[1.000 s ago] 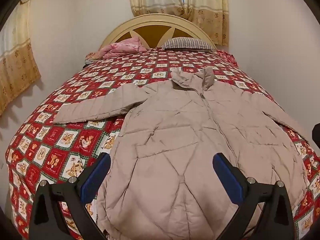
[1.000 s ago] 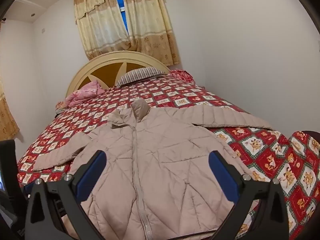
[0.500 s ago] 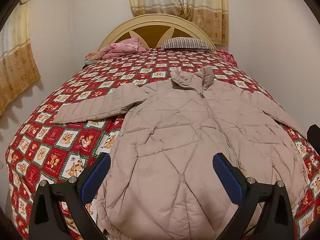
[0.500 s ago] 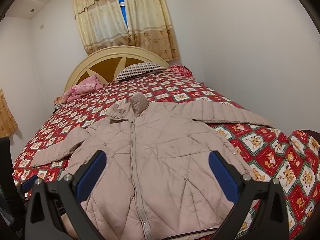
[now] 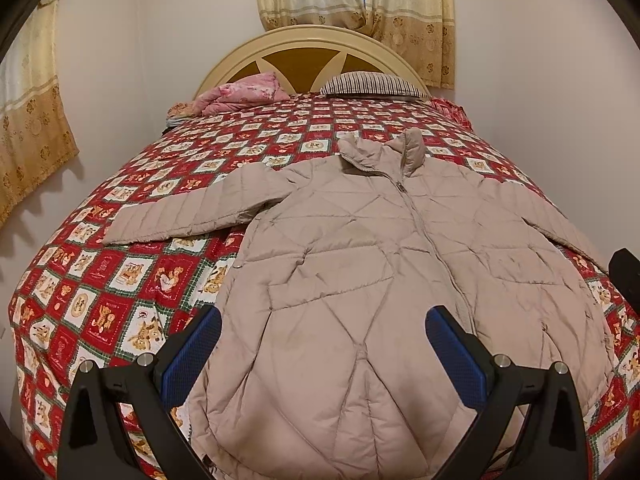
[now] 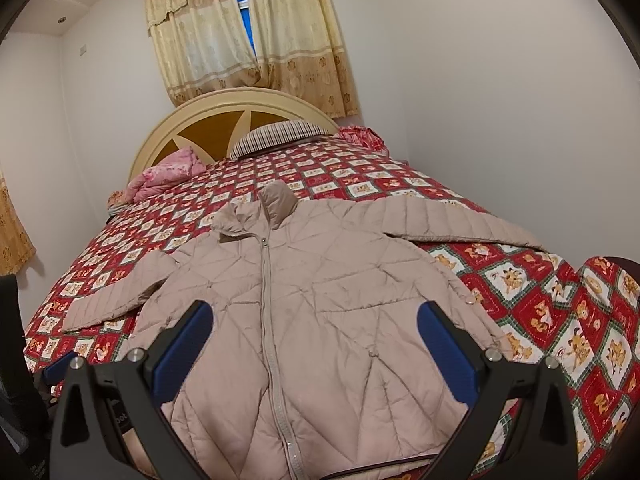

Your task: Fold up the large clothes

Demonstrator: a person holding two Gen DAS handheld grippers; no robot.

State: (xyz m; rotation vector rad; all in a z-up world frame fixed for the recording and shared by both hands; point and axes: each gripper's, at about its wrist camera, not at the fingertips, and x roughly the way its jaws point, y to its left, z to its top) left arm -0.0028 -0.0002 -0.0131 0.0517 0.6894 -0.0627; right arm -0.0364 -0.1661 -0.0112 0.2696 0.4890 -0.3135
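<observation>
Partly cropped jacket [image 5: 360, 280], hem [image 6: 304, 468] cut off

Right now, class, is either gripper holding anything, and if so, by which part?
Nothing is held. The left gripper and right gripper are both open above the jacket, which lies flat and zipped on the bed.

A home bedroom is showing here: a bed [image 5: 132, 216] is sitting under a patterned red quilt [image 6: 532, 280], with an arched headboard [image 6: 224, 104], a striped pillow [image 5: 372, 84] and curtains [image 6: 248, 36] hanging behind.
</observation>
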